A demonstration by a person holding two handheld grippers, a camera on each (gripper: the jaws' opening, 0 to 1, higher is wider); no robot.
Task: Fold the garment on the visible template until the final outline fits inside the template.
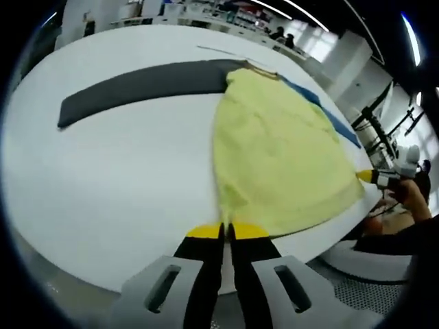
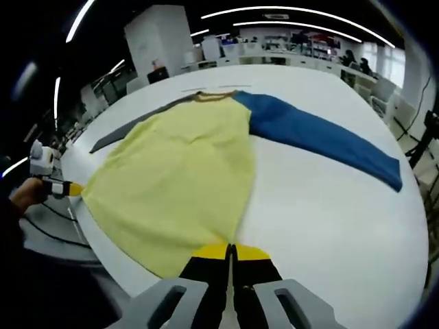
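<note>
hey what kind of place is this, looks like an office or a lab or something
Probably a lab or open workshop hall: long ceiling light strips, rows of cluttered workbenches behind, and a big white table holding the garment.

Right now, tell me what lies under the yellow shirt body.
The white table shows around the yellow shirt body, and the grey sleeve and blue sleeve stick out. Any template underneath is covered.

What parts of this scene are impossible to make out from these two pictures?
- Template: no outline shows on the white table in either view; the yellow garment may cover it.
- Blue sleeve: in the left gripper view the yellow body hides most of it.
- Grey sleeve: mostly hidden behind the yellow body in the right gripper view.
- Background shelves and people: too small and blurred.
- Left gripper, right gripper: whether cloth is pinched between the closed tips is unclear.
</note>
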